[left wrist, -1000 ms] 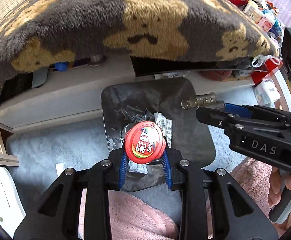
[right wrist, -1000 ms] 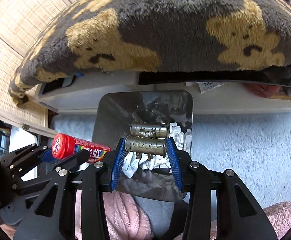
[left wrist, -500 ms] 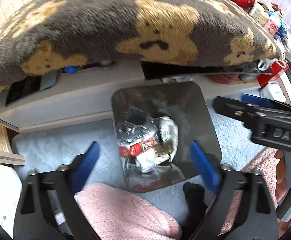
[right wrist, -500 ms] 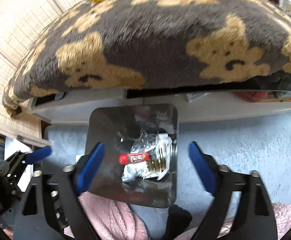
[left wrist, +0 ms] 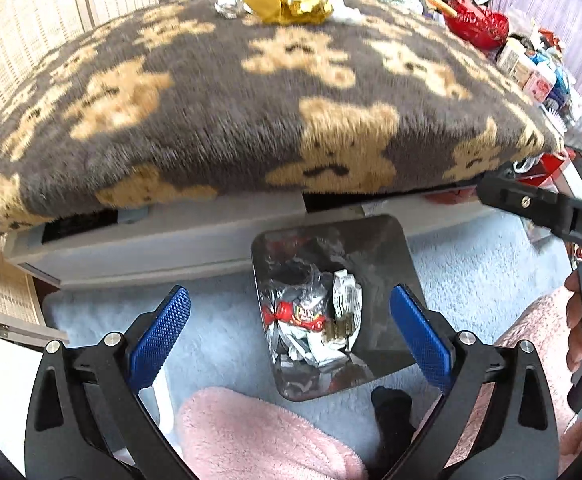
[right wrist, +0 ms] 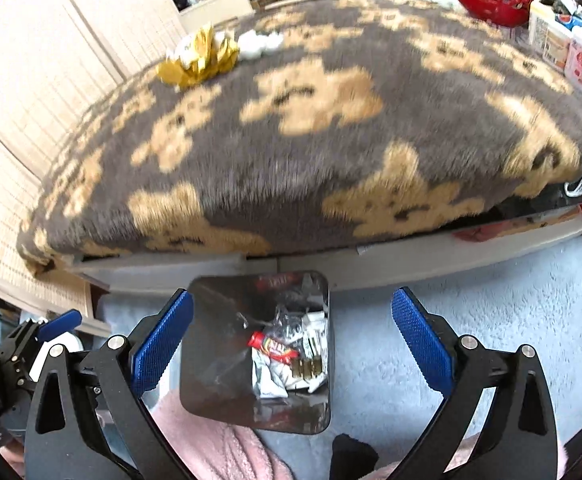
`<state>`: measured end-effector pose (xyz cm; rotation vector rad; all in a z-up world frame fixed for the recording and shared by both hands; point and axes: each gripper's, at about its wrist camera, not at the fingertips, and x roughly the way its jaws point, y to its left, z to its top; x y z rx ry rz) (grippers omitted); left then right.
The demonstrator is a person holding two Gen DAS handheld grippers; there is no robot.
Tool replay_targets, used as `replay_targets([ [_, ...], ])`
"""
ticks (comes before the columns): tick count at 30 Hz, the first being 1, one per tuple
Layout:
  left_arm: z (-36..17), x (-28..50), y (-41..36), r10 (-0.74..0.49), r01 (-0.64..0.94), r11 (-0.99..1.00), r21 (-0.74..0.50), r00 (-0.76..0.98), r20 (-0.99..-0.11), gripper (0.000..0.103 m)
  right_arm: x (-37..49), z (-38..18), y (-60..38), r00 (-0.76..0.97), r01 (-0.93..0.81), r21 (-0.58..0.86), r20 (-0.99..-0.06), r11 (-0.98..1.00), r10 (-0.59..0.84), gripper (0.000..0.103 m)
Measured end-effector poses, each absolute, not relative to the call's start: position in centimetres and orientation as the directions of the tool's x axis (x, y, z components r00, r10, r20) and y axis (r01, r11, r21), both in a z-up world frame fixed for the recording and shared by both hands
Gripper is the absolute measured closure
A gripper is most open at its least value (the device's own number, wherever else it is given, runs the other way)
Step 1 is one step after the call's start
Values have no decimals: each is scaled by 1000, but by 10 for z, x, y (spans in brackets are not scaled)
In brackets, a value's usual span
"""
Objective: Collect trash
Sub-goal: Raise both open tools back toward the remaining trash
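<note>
Since a second ago, both pieces of trash have been released: the red candy tube (left wrist: 297, 316), held then by the left gripper (left wrist: 289, 330), and the brass-coloured cylinders (left wrist: 337, 330), held then by the right gripper (right wrist: 291, 338), are now seen lying inside the dark bin (left wrist: 387, 248), on top of crumpled clear and white wrappers (left wrist: 323, 354). The tube is laid across the wrappers with the cylinders just beside its end. Both grippers are spread wide apart with nothing between their blue pads, and both are seen higher above the bin than before, so that more of the room is taken in. The bin is stood on a pale blue rug (left wrist: 219, 332), against a grey low frame (left wrist: 171, 236) over which a brown blanket with bear figures (left wrist: 251, 120) is draped. On the blanket, crumpled gold paper (left wrist: 295, 4) and white tissue (right wrist: 259, 44) are left. A pink fleece garment (left wrist: 251, 436) is seen at the near edge.
</note>
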<state>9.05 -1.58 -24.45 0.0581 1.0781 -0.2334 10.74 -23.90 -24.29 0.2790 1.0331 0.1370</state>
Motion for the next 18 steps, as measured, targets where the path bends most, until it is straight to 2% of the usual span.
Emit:
replay_targets([
  [10, -202, 118, -4, -160, 209, 976, -55, 527, -835, 8, 134, -195, -254, 599, 3, 318, -760, 948, 252, 3],
  [18, -184, 161, 7, -146, 182, 982, -50, 565, -812, 8, 178, -187, -256, 614, -8, 316, -748, 949, 254, 3],
])
